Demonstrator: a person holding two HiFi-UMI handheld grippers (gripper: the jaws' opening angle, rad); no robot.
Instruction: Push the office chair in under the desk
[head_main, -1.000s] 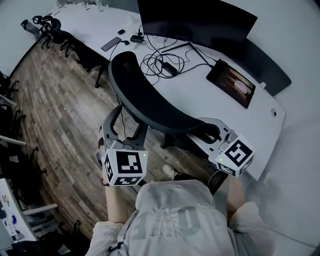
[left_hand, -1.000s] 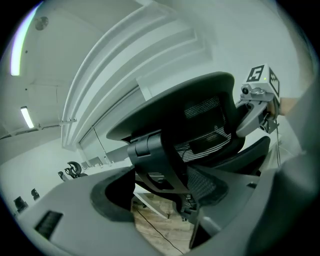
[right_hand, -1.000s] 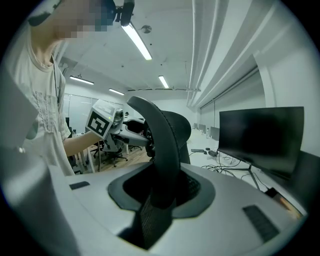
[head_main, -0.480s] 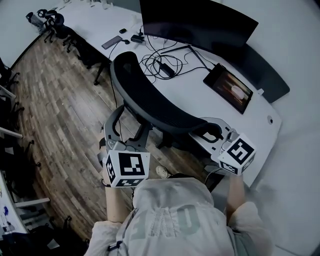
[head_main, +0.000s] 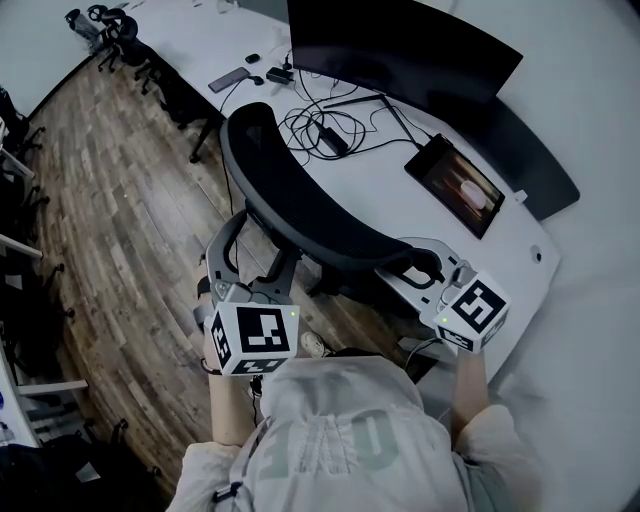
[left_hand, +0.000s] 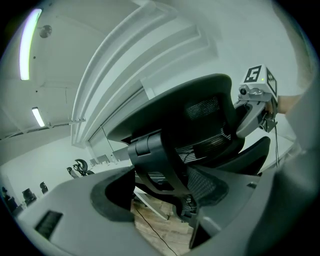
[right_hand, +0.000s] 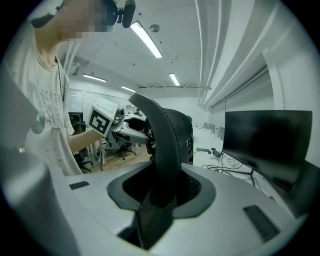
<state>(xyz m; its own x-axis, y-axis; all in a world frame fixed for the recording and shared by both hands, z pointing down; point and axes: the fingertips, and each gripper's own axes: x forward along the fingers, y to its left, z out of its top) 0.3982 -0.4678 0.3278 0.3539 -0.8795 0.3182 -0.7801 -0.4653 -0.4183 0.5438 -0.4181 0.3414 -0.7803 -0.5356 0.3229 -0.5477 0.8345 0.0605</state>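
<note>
At left fingers: left gripper (head_main: 248, 280), jaws narrowed on the rear frame strut of the office chair (head_main: 300, 205). Between both sets of fingers: curved mesh backrest, held at each end, presumably for a straight, even shove. At right fingers: right gripper (head_main: 418, 264), clamped on the backrest rim; desk (head_main: 400, 195) lies just beyond.

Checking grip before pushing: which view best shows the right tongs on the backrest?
Right gripper view: backrest clamped between the right tongs, close up. Head view: from above, half under the marker cube. Left gripper view: small, side-on.
</note>
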